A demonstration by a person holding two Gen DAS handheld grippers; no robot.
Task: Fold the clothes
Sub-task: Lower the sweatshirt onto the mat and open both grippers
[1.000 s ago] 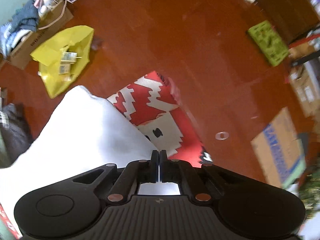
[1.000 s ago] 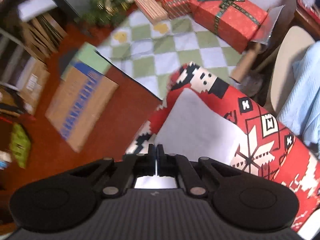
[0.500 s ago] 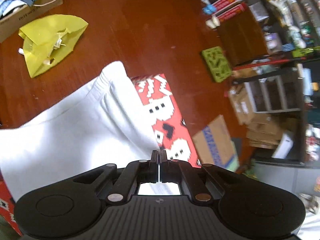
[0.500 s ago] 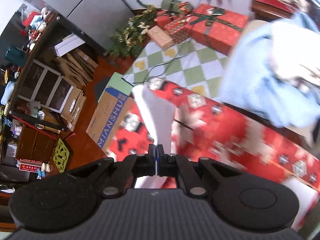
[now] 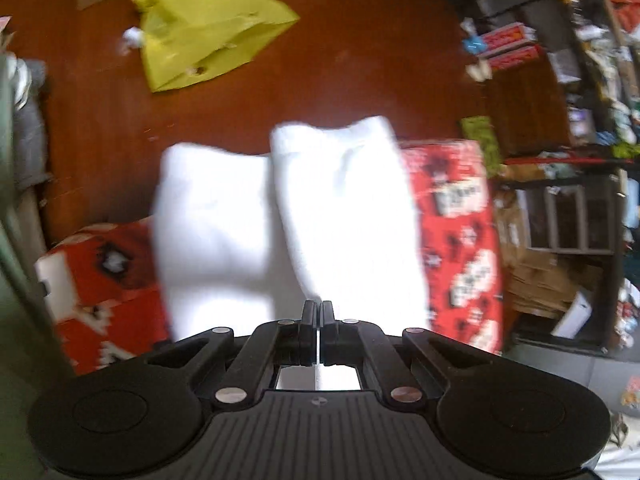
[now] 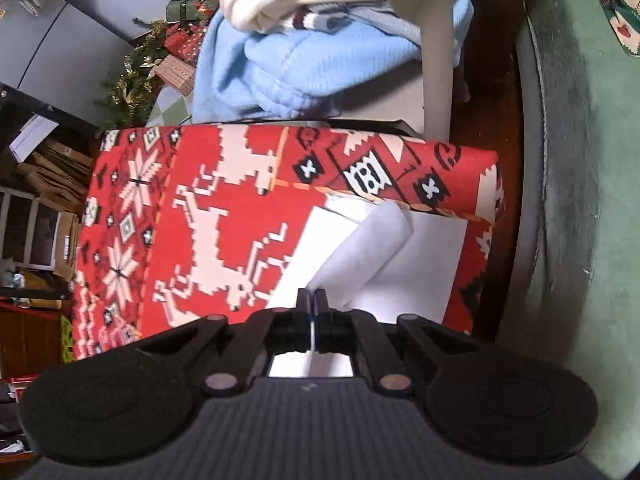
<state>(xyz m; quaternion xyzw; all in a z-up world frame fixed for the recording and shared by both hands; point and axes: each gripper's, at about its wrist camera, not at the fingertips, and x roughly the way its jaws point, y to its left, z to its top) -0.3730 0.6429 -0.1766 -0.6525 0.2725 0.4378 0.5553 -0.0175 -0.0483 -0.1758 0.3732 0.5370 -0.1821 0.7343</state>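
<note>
Garment: a white garment (image 5: 340, 216) hangs in two lobes from the left claw, blurred, over the red patterned cloth; in the right wrist view a narrow white strip of it (image 6: 368, 252) runs up from the right claw above a flat white panel lying on the cloth.
Left claw: the left claw (image 5: 319, 314) has its jaws pressed together with a thin edge of white fabric showing in the slit between them, so it pinches one end of the garment.
Right claw: the right claw (image 6: 312, 300) is likewise closed to a slit, with a white and blue edge caught between the jaws; it grips another part of the same garment.
Why held so: judging by the two pinches at separate points, the fabric is lifted clear so it can drape and be laid over itself as a fold.
Worktop: the worktop (image 6: 224, 184) is covered in a red cloth with white reindeer and snowflake motifs; it gives a flat place to lay the fold.
Surroundings: a yellow bag (image 5: 208, 32) lies on the wooden floor (image 5: 360, 60) well apart; a light blue blanket (image 6: 304, 56) is heaped beyond the worktop's far edge.
</note>
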